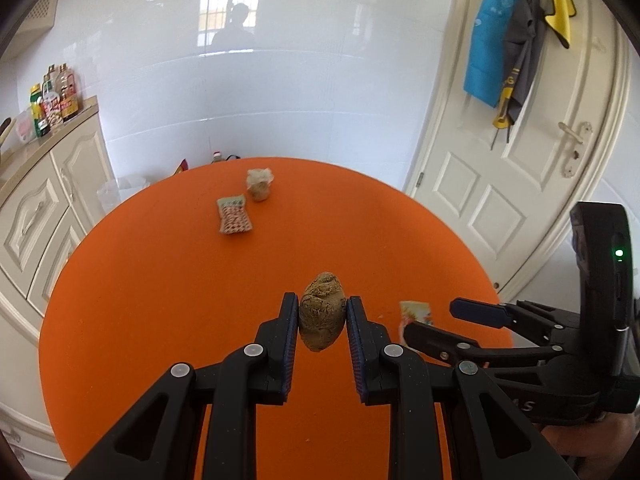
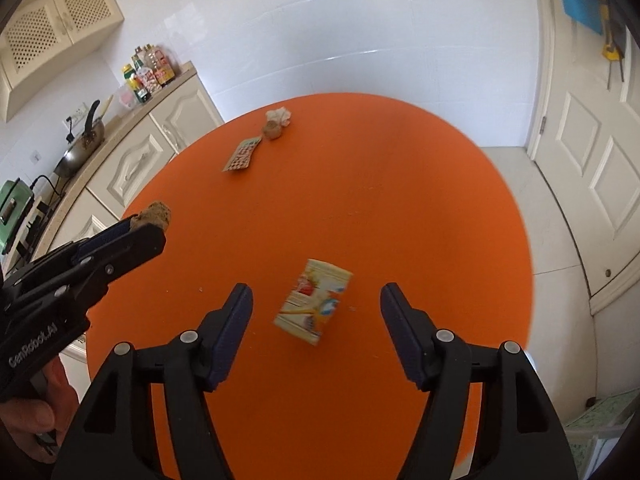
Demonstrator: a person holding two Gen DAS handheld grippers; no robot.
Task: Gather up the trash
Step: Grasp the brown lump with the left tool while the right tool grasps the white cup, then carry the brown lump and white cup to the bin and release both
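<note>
My left gripper (image 1: 322,312) is shut on a crumpled brown paper ball (image 1: 322,312), held above the round orange table (image 1: 160,300); it also shows in the right wrist view (image 2: 154,216). My right gripper (image 2: 316,300) is open, its jaws wide on either side of a small printed snack packet (image 2: 314,302) lying on the table. That packet shows partly behind the right gripper in the left wrist view (image 1: 416,312). At the far side lie a red-patterned wrapper (image 1: 234,214) (image 2: 242,156) and a crumpled brown-and-white wad (image 1: 259,184) (image 2: 277,122).
Cream kitchen cabinets (image 1: 40,216) with bottles (image 1: 54,100) and a pan (image 2: 78,148) stand left of the table. A white door (image 1: 520,160) with hanging cloths is on the right. A translucent bin (image 1: 120,192) sits behind the table's far left edge.
</note>
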